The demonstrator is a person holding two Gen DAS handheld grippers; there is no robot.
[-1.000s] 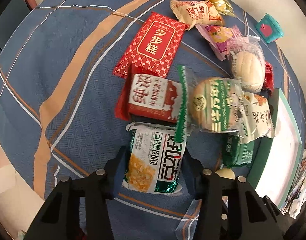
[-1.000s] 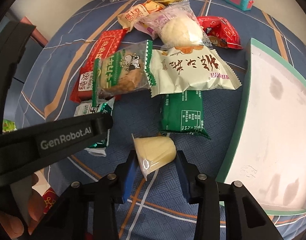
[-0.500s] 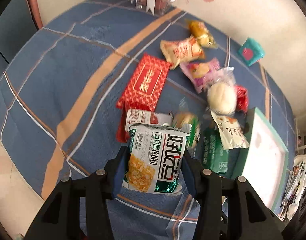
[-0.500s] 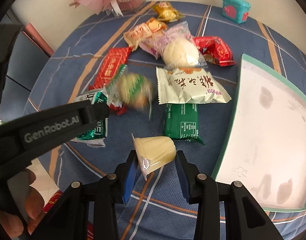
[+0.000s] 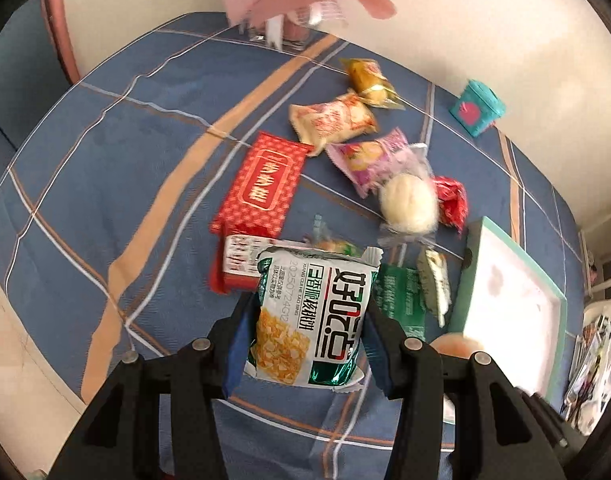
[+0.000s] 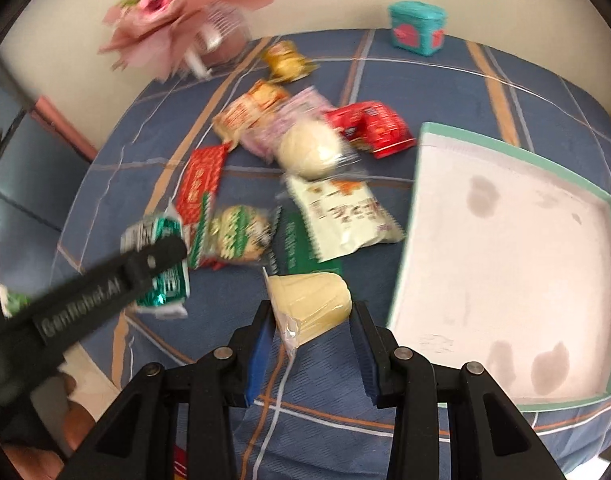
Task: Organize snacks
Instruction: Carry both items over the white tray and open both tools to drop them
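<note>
Between the right jaws sits a pale yellow jelly cup in clear film (image 6: 309,304), pinched at its sides, wide end to the jaws' left. Just right of the right gripper (image 6: 311,344) and slightly ahead lies the white tray with a green rim (image 6: 421,184), its near edge close (the shorter carry, I judge). The left gripper (image 5: 305,344) clamps a green-and-white foil biscuit packet (image 5: 313,312), long axis along the fingers; from there the tray lies well to the right. Loose snacks crowd the blue plaid worktop (image 5: 105,152) ahead.
</note>
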